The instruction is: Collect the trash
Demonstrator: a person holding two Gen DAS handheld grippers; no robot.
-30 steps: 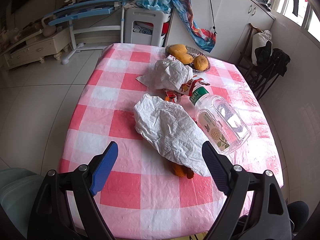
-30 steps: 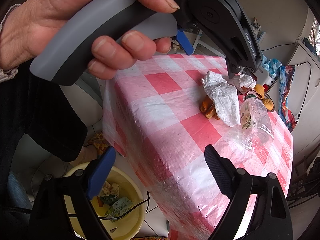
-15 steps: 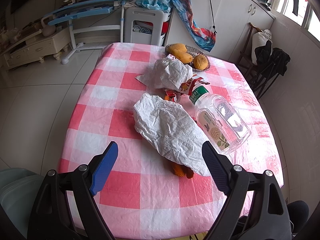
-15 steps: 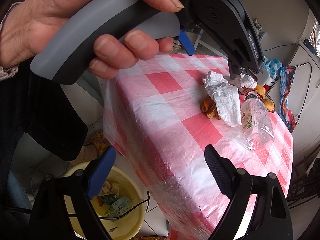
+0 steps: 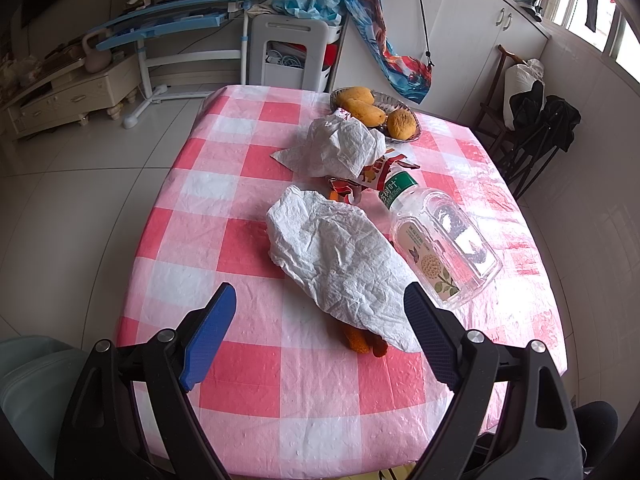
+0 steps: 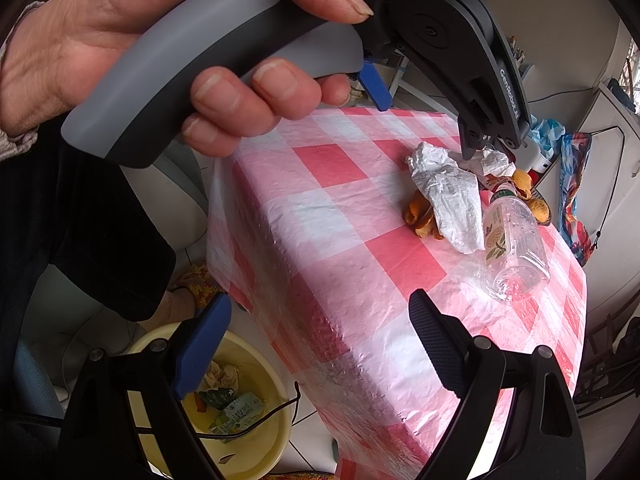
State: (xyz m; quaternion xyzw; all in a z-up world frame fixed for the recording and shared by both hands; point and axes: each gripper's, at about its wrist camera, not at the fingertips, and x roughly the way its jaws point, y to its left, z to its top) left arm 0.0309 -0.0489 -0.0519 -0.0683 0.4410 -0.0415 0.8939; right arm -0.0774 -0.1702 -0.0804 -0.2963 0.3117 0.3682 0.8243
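**Trash on the checked table, both grippers empty**

Item one: my left gripper, jaws wide, nothing between them, above the near part of the table. Just beyond its fingertips lies a crumpled white napkin draped over orange peel. Beside it on the right, an empty plastic bottle on its side. Farther back: a second crumpled napkin, a torn wrapper, a fruit bowl.

Item two: my right gripper, also spread wide and empty, at the table's corner, a yellow bin with scraps below. The left hand fills the upper view.
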